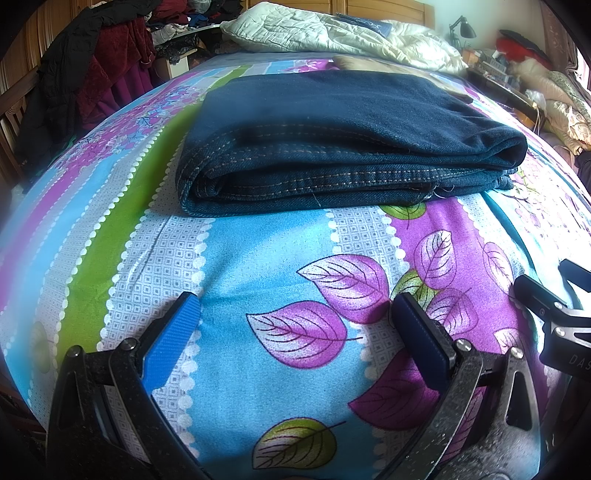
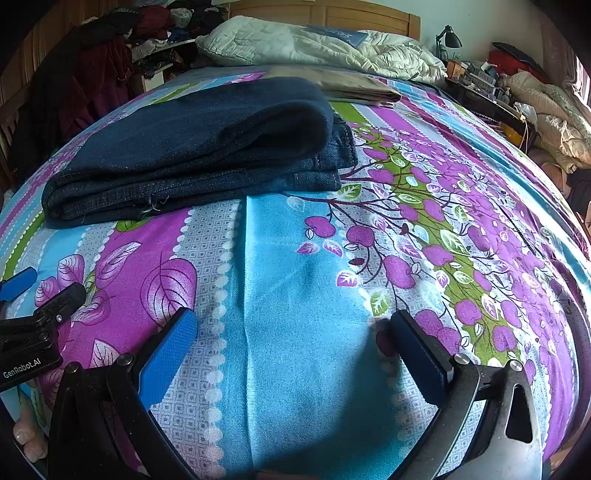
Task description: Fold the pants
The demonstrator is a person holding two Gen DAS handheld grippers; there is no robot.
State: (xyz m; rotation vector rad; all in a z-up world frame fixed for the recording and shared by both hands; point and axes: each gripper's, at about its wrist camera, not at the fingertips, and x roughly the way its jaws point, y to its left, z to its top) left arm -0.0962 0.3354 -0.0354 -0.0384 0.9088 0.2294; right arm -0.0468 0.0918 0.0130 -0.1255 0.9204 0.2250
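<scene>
While your bed [image 1: 258,258] with its striped, leaf-printed sheet fills both views, the white quilt [image 1: 332,33] sits bunched at its 12 o'clock end. Your folded pants [image 1: 332,140] lie flat on the sheet, at 12 o'clock from both tools and well apart from them. Your left hand-held gripper [image 1: 295,314] and right hand-held gripper [image 2: 295,328] both gape wide, holding nothing.

A lived-in home bedroom is shown: a bed spread with a floral sheet [image 1: 258,258], a rumpled quilt [image 1: 332,33] heaped against a wooden headboard [image 2: 332,14], clothes [image 1: 110,55] piled alongside, and a desk lamp [image 2: 447,38] over a cluttered side table.
</scene>
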